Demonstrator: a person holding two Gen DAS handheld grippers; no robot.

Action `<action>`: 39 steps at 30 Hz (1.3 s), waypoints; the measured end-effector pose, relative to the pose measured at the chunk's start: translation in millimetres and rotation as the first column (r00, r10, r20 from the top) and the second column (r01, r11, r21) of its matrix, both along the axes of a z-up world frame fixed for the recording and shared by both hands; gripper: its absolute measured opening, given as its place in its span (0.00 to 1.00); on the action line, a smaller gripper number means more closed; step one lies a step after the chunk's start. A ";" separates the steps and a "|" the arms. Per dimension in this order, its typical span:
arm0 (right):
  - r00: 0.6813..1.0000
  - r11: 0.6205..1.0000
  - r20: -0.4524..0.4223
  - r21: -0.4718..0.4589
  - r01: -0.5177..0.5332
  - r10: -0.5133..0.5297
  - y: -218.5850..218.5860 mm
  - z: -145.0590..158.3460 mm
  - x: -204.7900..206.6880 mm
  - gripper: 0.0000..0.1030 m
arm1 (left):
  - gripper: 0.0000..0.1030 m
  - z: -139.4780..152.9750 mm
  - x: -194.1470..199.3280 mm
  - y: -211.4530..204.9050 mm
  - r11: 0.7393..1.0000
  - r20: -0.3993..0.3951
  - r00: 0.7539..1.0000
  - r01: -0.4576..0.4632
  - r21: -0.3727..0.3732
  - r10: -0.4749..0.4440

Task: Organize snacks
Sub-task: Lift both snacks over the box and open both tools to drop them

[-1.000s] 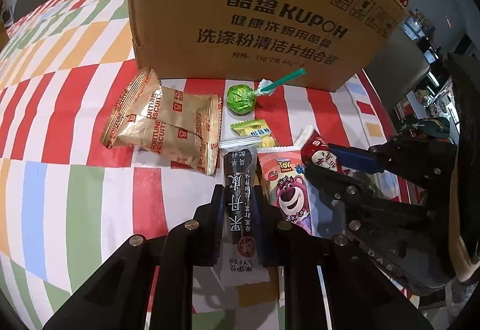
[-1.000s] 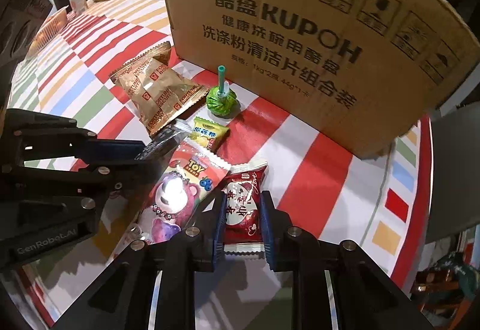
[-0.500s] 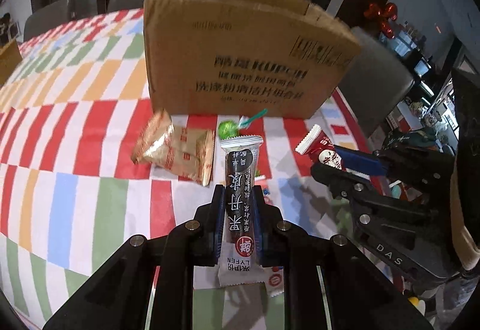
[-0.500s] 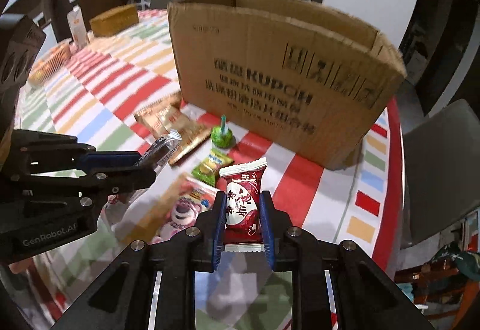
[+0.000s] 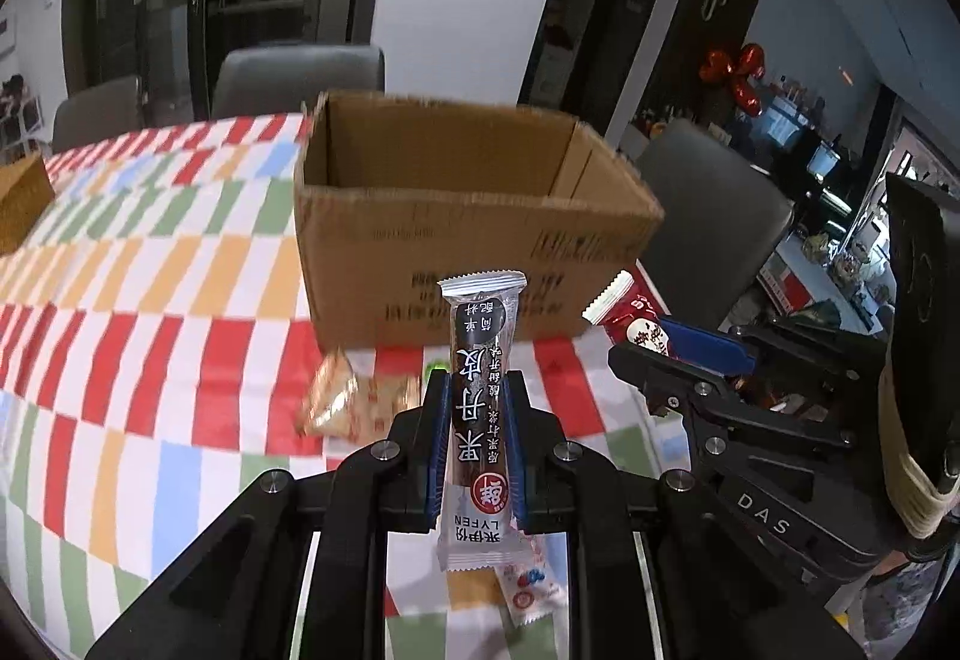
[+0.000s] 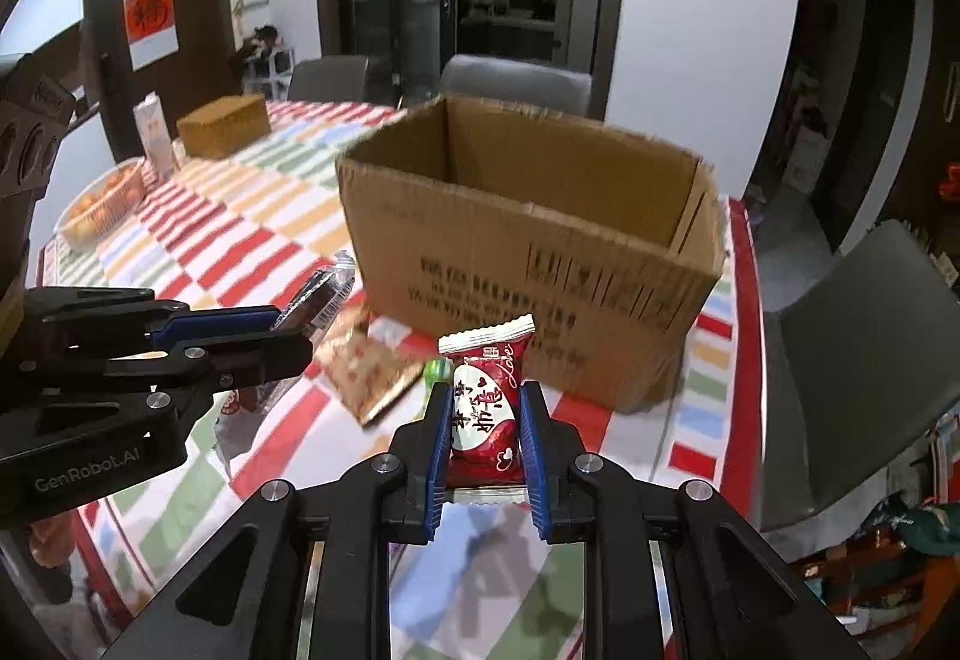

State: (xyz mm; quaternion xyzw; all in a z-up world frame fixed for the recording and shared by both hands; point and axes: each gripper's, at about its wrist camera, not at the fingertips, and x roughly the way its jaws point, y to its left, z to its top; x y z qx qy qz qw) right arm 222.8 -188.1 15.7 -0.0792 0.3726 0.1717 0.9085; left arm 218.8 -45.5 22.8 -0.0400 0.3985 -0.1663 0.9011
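My left gripper (image 5: 477,390) is shut on a long dark snack bar (image 5: 478,408) with a silver wrapper, held upright above the table. My right gripper (image 6: 486,402) is shut on a red snack packet (image 6: 485,414) with a white heart. Each gripper also shows in the other view: the right gripper (image 5: 636,342) with the red packet (image 5: 630,309), the left gripper (image 6: 294,330) with the dark bar (image 6: 318,297). An open cardboard box (image 5: 474,216) (image 6: 534,252) stands ahead of both, its visible inside bare. Gold biscuit packs (image 5: 354,396) (image 6: 366,372) lie on the table below.
The striped tablecloth (image 5: 150,300) runs left. A green lollipop (image 6: 438,369) lies by the box. A wicker box (image 6: 225,125), a carton (image 6: 153,129) and a fruit basket (image 6: 102,207) sit at the far left. Grey chairs (image 6: 864,360) (image 5: 297,78) stand around the table.
Both grippers have risen with their snacks, from the table surface to above the box's rim, so the box's open top now shows. The remaining snacks stayed on the table.
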 end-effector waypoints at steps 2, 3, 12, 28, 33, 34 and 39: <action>1.000 1.000 0.017 0.014 0.011 -0.011 -1.3 8.0 3.1 0.22 | 0.17 7.2 3.5 0.1 1.000 0.018 1.000 -0.001 -0.003 0.001; 1.000 1.000 0.025 0.022 0.017 -0.017 -1.7 12.0 4.5 0.22 | 0.17 11.6 5.7 0.1 1.000 0.029 1.000 0.000 -0.003 0.000; 0.994 0.997 0.094 0.060 0.045 -0.050 -1.0 44.1 20.2 0.22 | 0.17 49.4 29.7 0.6 0.999 0.132 0.991 -0.004 0.032 -0.001; 0.985 0.992 0.135 0.082 0.097 -0.107 0.5 84.5 65.1 0.22 | 0.17 89.7 83.2 8.7 0.999 0.200 0.979 0.012 0.042 -0.020; 0.984 0.989 0.118 0.081 0.124 -0.133 -0.3 81.3 81.7 0.22 | 0.17 85.8 102.5 8.4 0.999 0.181 0.983 0.033 0.038 -0.040; 0.984 0.988 0.113 0.081 0.132 -0.140 -0.9 80.1 85.1 0.22 | 0.17 83.9 108.4 8.4 0.999 0.173 0.984 0.040 0.035 -0.045; 0.981 0.983 0.093 0.082 0.164 -0.172 -3.2 72.4 96.8 0.22 | 0.17 77.0 130.5 6.1 0.997 0.146 0.986 0.071 0.030 -0.074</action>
